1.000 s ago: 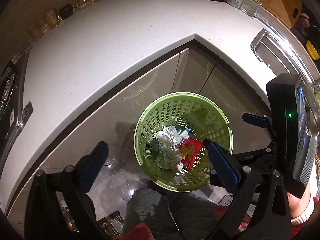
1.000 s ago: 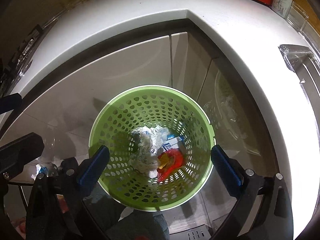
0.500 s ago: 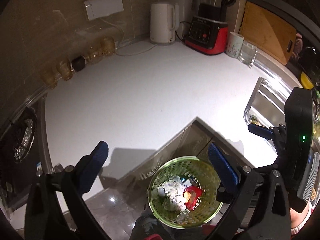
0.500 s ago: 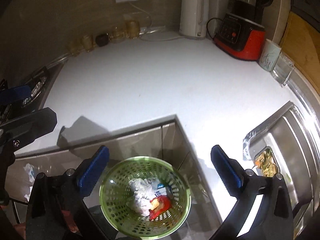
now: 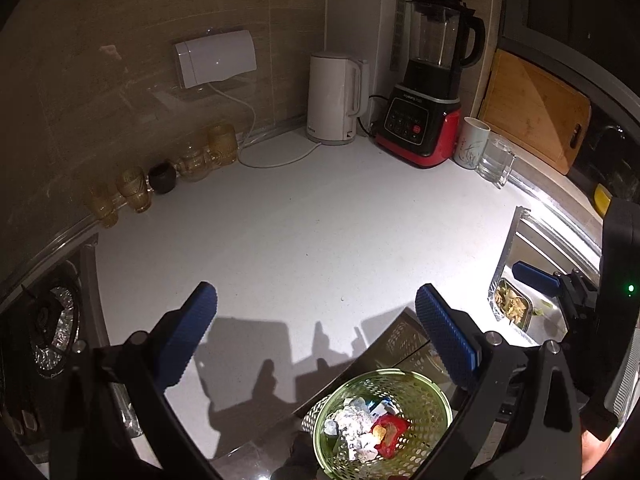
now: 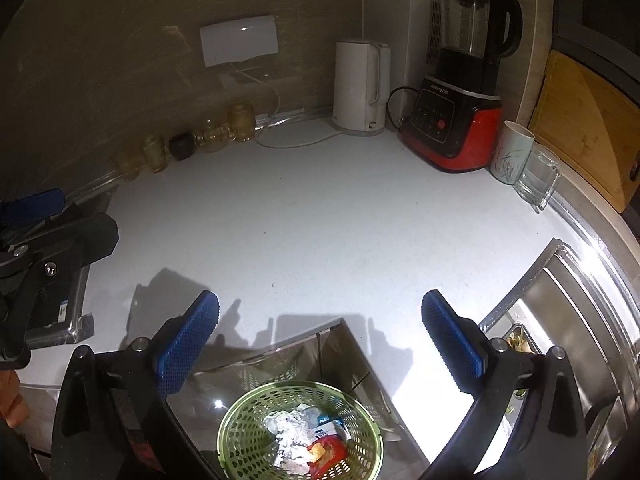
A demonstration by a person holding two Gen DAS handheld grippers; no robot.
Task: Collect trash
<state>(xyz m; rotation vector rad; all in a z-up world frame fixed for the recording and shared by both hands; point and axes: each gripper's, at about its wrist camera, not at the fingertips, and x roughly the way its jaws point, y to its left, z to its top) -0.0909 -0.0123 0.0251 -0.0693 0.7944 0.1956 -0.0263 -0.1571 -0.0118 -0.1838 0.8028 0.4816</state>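
Observation:
A green perforated basket (image 5: 424,396) (image 6: 240,436) stands on the floor below the counter corner. Inside lie crumpled white paper (image 5: 354,426) (image 6: 288,428), a red wrapper (image 5: 390,436) (image 6: 326,452) and a blue-white packet (image 6: 326,424). My left gripper (image 5: 316,330) is open and empty, held above the white counter (image 5: 300,240) (image 6: 320,220). My right gripper (image 6: 320,340) is open and empty too, over the counter's front corner. The right gripper's blue finger (image 5: 536,280) shows at the right edge of the left wrist view, and the left gripper's finger (image 6: 36,204) shows at the left edge of the right wrist view.
Along the back wall stand a white kettle (image 5: 336,96), a red-based blender (image 5: 432,88), a white cup (image 5: 474,142), a glass (image 5: 496,162) and several amber glasses (image 5: 136,188). A steel sink (image 6: 560,320) holding food scraps (image 5: 510,304) lies right, a hob (image 5: 48,320) left.
Both grippers have risen and tilted up from looking straight down into the basket. The counter top and back wall have come into view, and the basket has dropped to the bottom of both views.

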